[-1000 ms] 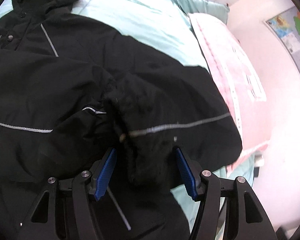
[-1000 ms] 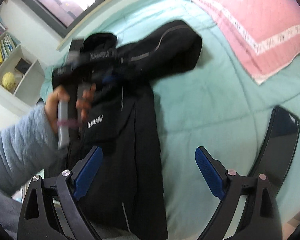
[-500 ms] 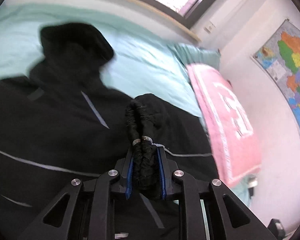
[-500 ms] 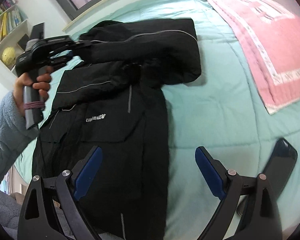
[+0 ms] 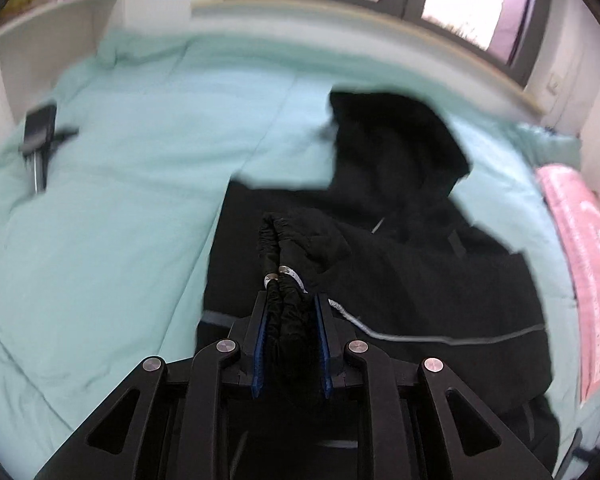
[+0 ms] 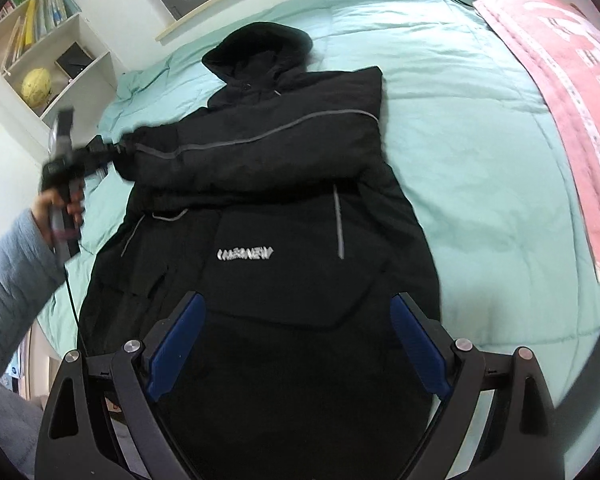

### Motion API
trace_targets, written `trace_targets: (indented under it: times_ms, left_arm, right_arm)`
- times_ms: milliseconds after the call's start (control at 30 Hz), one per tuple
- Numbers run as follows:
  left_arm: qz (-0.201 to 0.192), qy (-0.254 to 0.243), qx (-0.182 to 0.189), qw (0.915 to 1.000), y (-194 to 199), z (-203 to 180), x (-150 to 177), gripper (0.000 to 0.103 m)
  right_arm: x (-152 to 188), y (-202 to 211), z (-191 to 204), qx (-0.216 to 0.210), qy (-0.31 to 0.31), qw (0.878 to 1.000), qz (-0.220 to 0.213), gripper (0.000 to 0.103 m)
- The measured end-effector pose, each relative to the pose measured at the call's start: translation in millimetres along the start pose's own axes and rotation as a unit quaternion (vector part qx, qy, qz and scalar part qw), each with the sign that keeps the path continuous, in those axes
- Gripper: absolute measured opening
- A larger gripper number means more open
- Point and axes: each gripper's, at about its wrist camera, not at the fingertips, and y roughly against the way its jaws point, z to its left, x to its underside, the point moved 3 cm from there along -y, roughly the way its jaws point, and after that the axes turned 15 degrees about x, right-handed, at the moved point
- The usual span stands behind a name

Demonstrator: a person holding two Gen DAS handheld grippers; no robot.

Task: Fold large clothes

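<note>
— Jaws on the left gripper [image 5: 290, 344]?
— Pressed nearly together on the bunched black cuff [image 5: 279, 276] of the jacket sleeve; blue pads [image 5: 259, 350] tight against the fabric on both sides.
— And the jacket [image 5: 420, 280] in that left wrist view?
— Spread on the teal bed [image 5: 120, 200], hood [image 5: 396, 132] toward the window-side edge, pink blanket [image 5: 580, 264] along the right edge. Small dark device [image 5: 40, 128] near the bed's far left corner, blurred.
— Right wrist view next?
— Jaws of the right gripper [image 6: 296, 344] wide apart, gripping nothing, hovering over the jacket's lower front. Jacket [image 6: 284, 280] laid lengthwise down the bed [image 6: 480, 160], hood [image 6: 260, 52] toward the window edge. Sleeve [image 6: 260, 148] folded across the chest, its cuff clamped in the left gripper [image 6: 100, 152] over the bed's left edge, held by a hand [image 6: 56, 204] in a pale blue sleeve. White lettering [image 6: 246, 255] mid-front, too blurred to read. Pink blanket [image 6: 560, 80] at the right edge; bookshelf [image 6: 40, 40] beyond the far left corner.
</note>
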Motion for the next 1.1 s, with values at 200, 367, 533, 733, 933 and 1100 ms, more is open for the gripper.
trace_targets:
  times_ms: [200, 367, 533, 733, 933, 1100]
  left_arm:
    - [0.086, -0.015, -0.062, 0.9943, -46, 34, 29, 0.050]
    - [0.087, 0.023, -0.067, 0.9937, -31, 49, 26, 0.068]
    - [0.084, 0.044, -0.070, 0.9930, 6, 67, 16, 0.072]
    - [0.018, 0.052, -0.174, 0.9832, 67, 85, -20, 0.072]
    - [-0.058, 0.038, -0.079, 0.9945, 124, 50, -77, 0.072]
    - [-0.115, -0.037, 0.027, 0.9923, 161, -17, -145, 0.072]
  right_arm:
    - [-33, 5, 23, -0.001, 0.020, 0.999, -0.026, 0.095]
    - [-72, 37, 39, -0.002, 0.050, 0.996, -0.070, 0.095]
    - [-129, 99, 42, -0.025, 0.057, 0.985, -0.163, 0.095]
    - [-208, 175, 45, -0.038, 0.027, 0.957, -0.286, 0.095]
    - [-280, 249, 50, -0.091, 0.006, 0.926, -0.366, 0.095]
    - [-335, 281, 45, -0.143, -0.033, 0.908, -0.391, 0.095]
